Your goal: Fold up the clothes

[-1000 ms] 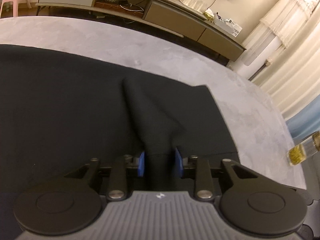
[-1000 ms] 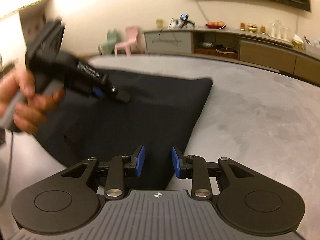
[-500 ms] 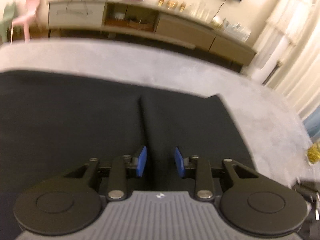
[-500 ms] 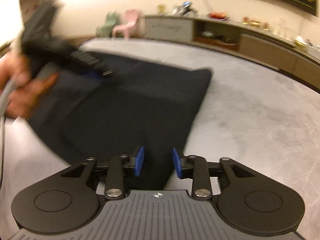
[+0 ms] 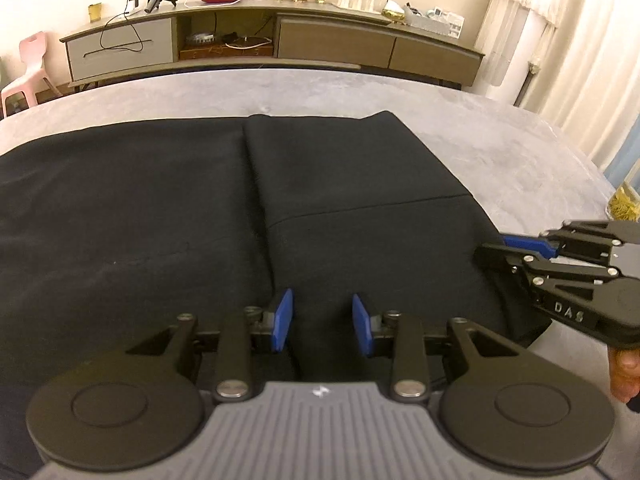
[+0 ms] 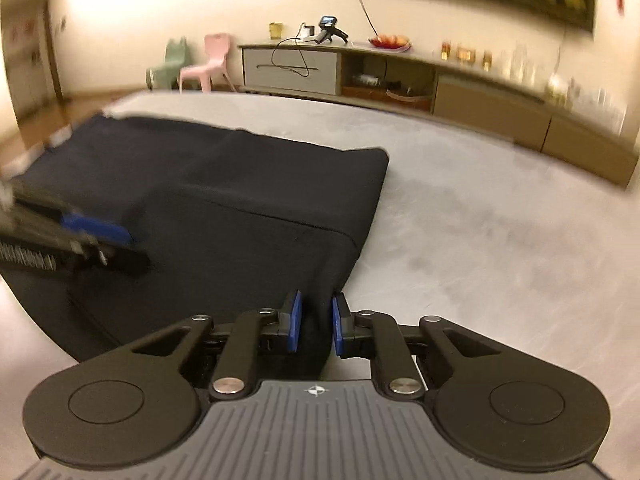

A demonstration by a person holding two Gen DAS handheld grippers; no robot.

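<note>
A black garment lies spread on the grey table, with a crease running down its middle and a seam across its right part. My left gripper sits at the garment's near edge, its blue pads holding a thick fold of the black cloth. In the right wrist view the left gripper shows blurred at the left, over the cloth. My right gripper is at the garment's right edge; its jaws are closing on a raised ridge of the garment. The left wrist view shows this right gripper at that edge.
A long low sideboard with glasses and ornaments runs along the far wall. A pink chair and a green one stand on the floor to the left. A jar with yellow contents stands at the table's right side. A hand holds the right gripper.
The raised ridge of cloth at my left gripper has been pulled flat into a crease as that gripper moved. My right gripper came down onto the garment's right edge and its jaws narrowed around it.
</note>
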